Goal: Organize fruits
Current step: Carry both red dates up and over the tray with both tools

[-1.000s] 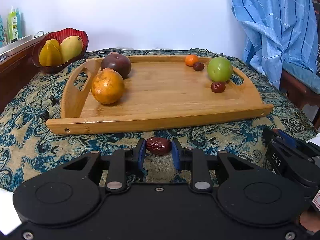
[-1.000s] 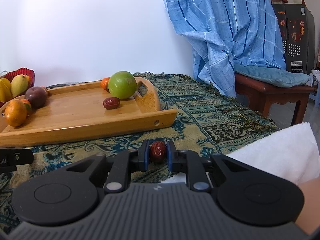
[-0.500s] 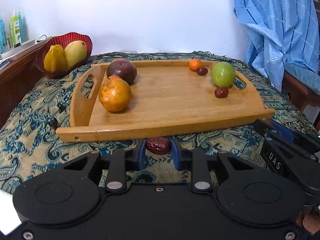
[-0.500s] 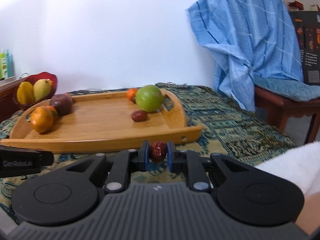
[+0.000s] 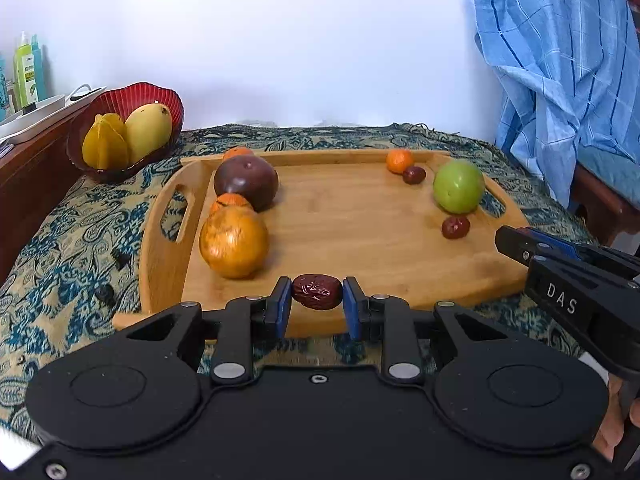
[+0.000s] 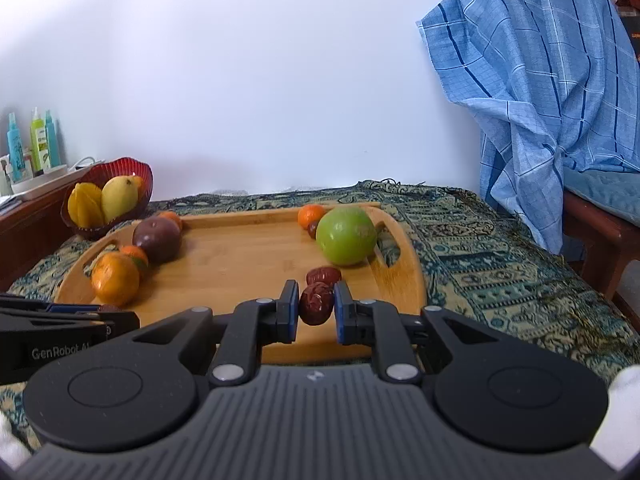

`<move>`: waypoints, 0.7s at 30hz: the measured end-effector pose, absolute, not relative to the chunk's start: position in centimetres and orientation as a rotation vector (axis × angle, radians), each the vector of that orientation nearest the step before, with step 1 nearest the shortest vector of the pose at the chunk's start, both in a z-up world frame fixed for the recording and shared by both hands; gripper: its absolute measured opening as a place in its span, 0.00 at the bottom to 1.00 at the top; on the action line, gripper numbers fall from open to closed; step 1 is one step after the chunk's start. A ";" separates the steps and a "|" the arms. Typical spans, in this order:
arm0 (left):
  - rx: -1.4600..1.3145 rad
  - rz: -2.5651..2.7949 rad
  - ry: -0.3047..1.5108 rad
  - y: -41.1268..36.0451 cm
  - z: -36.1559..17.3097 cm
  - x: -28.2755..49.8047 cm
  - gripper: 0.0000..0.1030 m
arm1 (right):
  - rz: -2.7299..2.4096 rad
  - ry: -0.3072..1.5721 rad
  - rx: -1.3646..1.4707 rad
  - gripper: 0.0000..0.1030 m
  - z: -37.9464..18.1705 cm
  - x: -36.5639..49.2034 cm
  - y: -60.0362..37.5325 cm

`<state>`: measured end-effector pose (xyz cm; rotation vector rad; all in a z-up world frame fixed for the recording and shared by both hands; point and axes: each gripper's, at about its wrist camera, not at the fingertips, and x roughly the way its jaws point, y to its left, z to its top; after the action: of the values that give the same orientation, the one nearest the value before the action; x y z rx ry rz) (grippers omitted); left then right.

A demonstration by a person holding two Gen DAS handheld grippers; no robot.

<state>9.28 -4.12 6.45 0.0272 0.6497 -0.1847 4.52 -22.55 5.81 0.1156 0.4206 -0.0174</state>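
Observation:
My left gripper (image 5: pixel 317 299) is shut on a wrinkled red date (image 5: pixel 317 297), held over the near edge of the wooden tray (image 5: pixel 360 240). The right gripper (image 6: pixel 316 306) is shut on another red date (image 6: pixel 316 303), above the tray's (image 6: pixel 248 248) near right part. On the tray lie a large orange (image 5: pixel 233 242), a dark purple fruit (image 5: pixel 246 182), small oranges (image 5: pixel 399 160), a green apple (image 5: pixel 458 192) and loose dates (image 5: pixel 455 227). In the right wrist view the apple (image 6: pixel 346 235) and a loose date (image 6: pixel 323 275) sit just past my fingers.
A red bowl (image 5: pixel 120 100) with a mango and a starfruit stands at the back left on a patterned cloth (image 5: pixel 80 240). Bottles (image 6: pixel 34 144) stand on a side shelf. A blue cloth (image 5: pixel 560 72) hangs over a chair at the right.
Both grippers have risen and moved forward with their dates, from over the cloth in front of the tray to over its near edge. The right one tipped downward.

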 end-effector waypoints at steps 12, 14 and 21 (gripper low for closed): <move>0.023 -0.188 0.647 -4.9 6.8 12.7 0.26 | 0.059 0.425 0.140 0.21 6.8 8.5 -22.8; 0.020 -0.184 0.648 -4.9 6.8 13.5 0.26 | 0.065 0.428 0.143 0.21 6.8 9.2 -22.9; 0.011 -0.175 0.652 -5.1 6.8 15.7 0.26 | 0.096 0.453 0.169 0.21 6.6 11.4 -22.9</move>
<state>15.69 -5.07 6.81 0.0111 0.6521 -0.1747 11.38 -22.92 6.62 0.1694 0.4526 0.0961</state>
